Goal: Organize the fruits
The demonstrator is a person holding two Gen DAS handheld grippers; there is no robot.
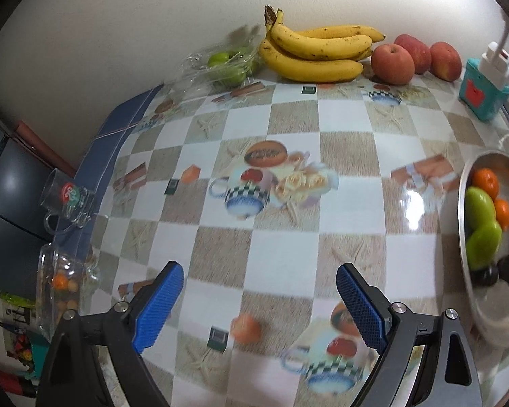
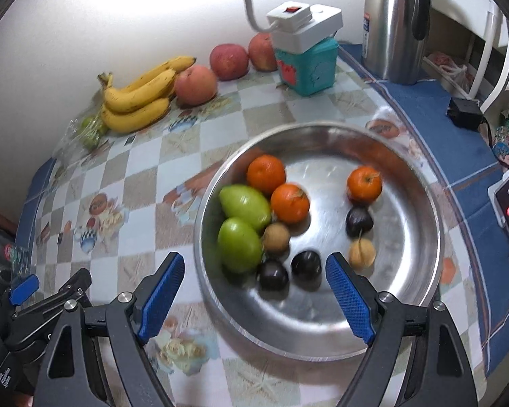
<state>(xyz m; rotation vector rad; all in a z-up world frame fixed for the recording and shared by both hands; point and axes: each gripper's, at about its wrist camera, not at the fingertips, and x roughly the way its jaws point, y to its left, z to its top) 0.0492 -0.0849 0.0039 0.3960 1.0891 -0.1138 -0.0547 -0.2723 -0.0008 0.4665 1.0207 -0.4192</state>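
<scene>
Your left gripper and right gripper: ribbed blue pads spread, empty. Round steel bowl holds glossy oranges, oval green fruits; curved bananas well beyond bowl.

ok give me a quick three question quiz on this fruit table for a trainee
1. True or false: the right gripper is holding a fruit.
2. How many oranges lie in the metal bowl?
A) two B) three C) four
3. Fill in: against the wall, the bananas lie between the bagged green fruit and the ____.

Key:
1. False; its jaws stand open and empty above the bowl's near rim.
2. B, three.
3. Apples.
</scene>
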